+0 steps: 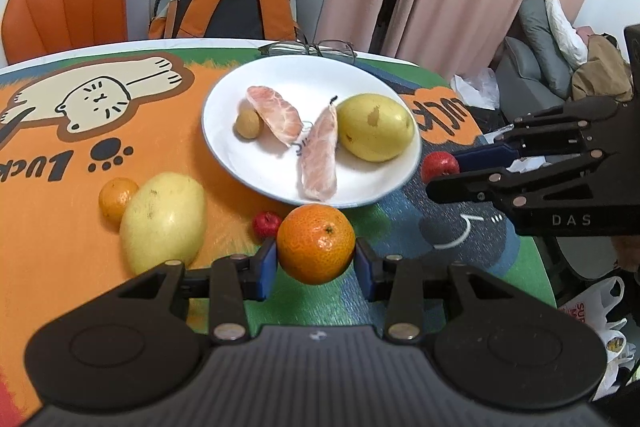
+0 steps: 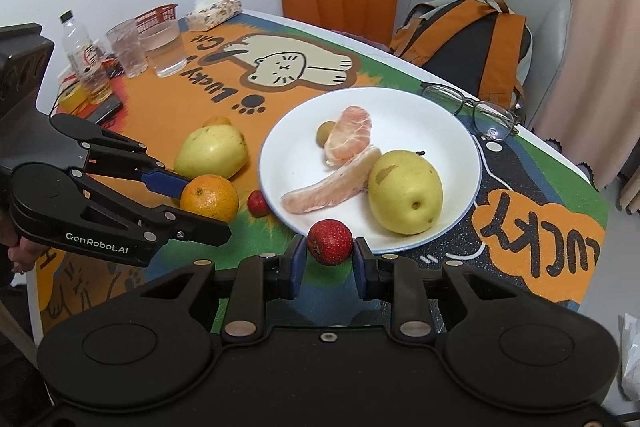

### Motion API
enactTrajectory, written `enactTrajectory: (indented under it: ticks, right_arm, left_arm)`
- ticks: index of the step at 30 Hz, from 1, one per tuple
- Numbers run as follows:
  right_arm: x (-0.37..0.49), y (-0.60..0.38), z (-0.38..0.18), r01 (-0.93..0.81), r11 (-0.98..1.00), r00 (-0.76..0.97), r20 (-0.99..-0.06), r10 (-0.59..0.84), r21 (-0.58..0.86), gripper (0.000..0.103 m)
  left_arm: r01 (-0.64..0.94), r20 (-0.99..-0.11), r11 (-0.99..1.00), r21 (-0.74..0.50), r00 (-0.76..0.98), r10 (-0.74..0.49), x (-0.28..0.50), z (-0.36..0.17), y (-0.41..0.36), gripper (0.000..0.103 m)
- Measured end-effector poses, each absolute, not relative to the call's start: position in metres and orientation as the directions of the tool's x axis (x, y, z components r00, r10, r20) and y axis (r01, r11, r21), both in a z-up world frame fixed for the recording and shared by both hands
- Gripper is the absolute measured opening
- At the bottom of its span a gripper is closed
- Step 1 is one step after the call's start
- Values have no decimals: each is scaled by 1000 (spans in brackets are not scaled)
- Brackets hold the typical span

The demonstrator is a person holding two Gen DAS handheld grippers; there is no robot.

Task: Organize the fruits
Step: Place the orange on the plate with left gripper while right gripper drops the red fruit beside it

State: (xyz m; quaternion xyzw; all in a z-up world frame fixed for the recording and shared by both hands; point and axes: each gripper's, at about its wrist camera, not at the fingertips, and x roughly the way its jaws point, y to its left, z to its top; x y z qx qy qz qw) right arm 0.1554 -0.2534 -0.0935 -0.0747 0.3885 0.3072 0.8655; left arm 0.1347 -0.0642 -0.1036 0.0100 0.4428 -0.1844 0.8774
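While the left gripper point(image 1: 316, 263) is clamping its jaws on the orange point(image 1: 316, 243) and the right gripper point(image 2: 329, 259) is pinching the small red fruit point(image 2: 330, 241), both are hovering beside the white plate point(image 2: 404, 107); firm, round, slippery skins are demanding centred grips.

A plate point(image 2: 460, 131) was set on the table point(image 2: 540, 195), with a pear point(image 2: 405, 191), two peeled citrus segments point(image 2: 348, 139) and a small round fruit point(image 2: 325, 131) laid in it. Another pear point(image 2: 211, 153) was placed to the plate's left on the table. Behind the plate, a pair of glasses point(image 2: 472, 111) was left near the table's far edge, before a chair bearing a backpack point(image 2: 464, 39).
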Motion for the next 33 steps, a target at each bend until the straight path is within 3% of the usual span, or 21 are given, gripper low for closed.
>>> enactTrajectory:
  ticks: [33]
  right_arm:
    - [201,-229,-127,-521,843,489,-763,423,134,26]
  left_arm:
    - [323,-804,938,-128,520,-289,217,-122,-72,39]
